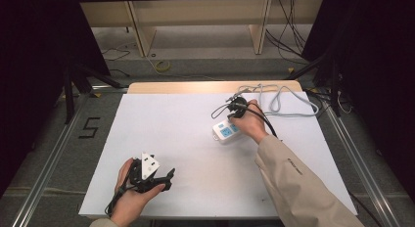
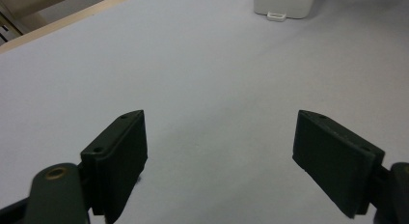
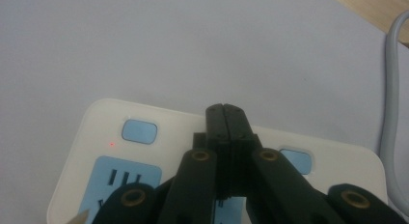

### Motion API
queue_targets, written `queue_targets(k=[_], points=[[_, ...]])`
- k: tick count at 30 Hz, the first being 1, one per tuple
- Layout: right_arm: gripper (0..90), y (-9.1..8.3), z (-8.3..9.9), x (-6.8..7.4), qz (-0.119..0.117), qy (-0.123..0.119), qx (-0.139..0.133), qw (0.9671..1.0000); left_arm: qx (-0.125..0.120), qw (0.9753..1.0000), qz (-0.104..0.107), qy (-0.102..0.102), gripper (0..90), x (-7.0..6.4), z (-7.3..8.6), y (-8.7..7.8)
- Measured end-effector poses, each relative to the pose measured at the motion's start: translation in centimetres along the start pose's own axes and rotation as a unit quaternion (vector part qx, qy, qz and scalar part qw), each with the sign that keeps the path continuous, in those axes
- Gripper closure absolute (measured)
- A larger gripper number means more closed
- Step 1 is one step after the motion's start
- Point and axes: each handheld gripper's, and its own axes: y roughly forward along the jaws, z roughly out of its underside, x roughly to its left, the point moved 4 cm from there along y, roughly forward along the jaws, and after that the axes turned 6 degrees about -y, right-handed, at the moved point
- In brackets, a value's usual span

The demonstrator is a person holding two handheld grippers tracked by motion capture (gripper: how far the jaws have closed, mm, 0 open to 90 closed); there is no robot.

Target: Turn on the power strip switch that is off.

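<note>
A white power strip [image 1: 225,131] with blue socket faces lies right of the table's middle. Its grey cable [image 1: 281,103] loops behind it. My right gripper [image 1: 236,109] hovers over the strip, held by a hand in a beige sleeve. In the right gripper view its jaws are pressed together, shut, with the tips [image 3: 226,113] just above the strip [image 3: 144,118], between two blue buttons [image 3: 139,131]. A small red light [image 3: 112,144] glows near the left button. My left gripper [image 1: 169,177] rests near the front left, jaws wide apart [image 2: 219,151], nothing between them.
White sheet [image 1: 161,134] covers the table, with a wooden edge [image 1: 195,86] at the back. The strip's end [image 2: 284,4] lies far ahead in the left gripper view. Metal rails [image 1: 49,153] flank the table; wooden shelving [image 1: 195,21] and loose wires lie beyond.
</note>
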Motion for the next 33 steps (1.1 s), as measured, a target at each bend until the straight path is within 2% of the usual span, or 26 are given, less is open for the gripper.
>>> queue_targets(k=[5,19,33], points=[[90.0,0.03,-0.08,0.09,0.005,-0.002,0.005,1.0000,0.000,1.0000,0.000,0.000,19.3,0.00,-0.01,-0.02],[90.0,0.08,-0.18,0.02,0.001,-0.001,0.013,0.9999,-0.001,1.0000,-0.001,0.000,19.3,-0.01,-0.02,-0.06],[90.0,0.17,-0.11,0.02,0.001,0.001,0.011,0.9999,-0.001,1.0000,0.000,0.001,19.3,-0.02,-0.01,-0.04]])
